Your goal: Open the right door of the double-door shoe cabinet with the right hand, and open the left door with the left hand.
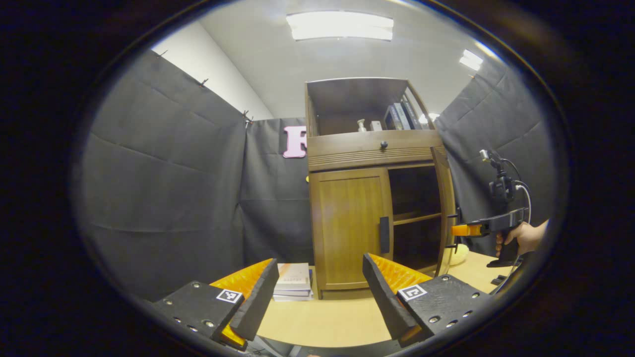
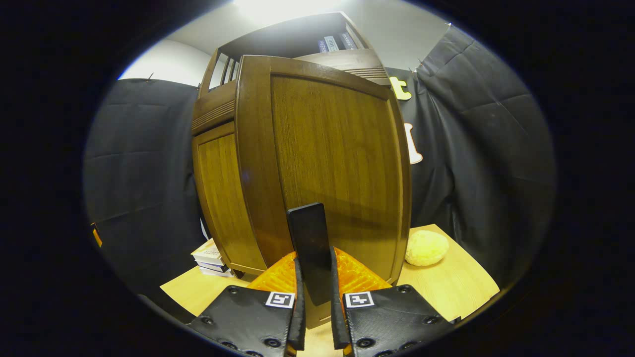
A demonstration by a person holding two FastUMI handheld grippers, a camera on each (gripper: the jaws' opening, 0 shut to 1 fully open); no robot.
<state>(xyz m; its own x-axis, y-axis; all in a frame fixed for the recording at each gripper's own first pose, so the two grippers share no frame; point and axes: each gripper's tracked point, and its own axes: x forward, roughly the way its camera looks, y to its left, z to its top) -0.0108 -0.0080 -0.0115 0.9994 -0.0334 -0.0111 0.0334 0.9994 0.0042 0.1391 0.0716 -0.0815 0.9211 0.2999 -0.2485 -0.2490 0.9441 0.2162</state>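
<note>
The wooden shoe cabinet (image 1: 367, 148) stands on a pale table. Its left door (image 1: 347, 228) is closed, with a dark handle (image 1: 384, 234) at its inner edge. The right door (image 1: 445, 208) is swung out, showing dark shelves inside. My left gripper (image 1: 320, 272) is open, well short of the left door, with nothing between its fingers. In the right gripper view the right door (image 2: 342, 158) looms close. My right gripper (image 2: 314, 265) is shut on that door's black handle (image 2: 308, 233). The left gripper view shows the right gripper (image 1: 464, 229) at the door's edge, held by a hand (image 1: 526, 237).
A stack of books (image 1: 292, 282) lies on the table (image 1: 327, 317) left of the cabinet. A yellow round object (image 2: 426, 247) sits on the table by the open door. More books (image 1: 399, 116) stand on the cabinet's top shelf above a drawer knob (image 1: 383, 145). Black cloth walls surround the booth.
</note>
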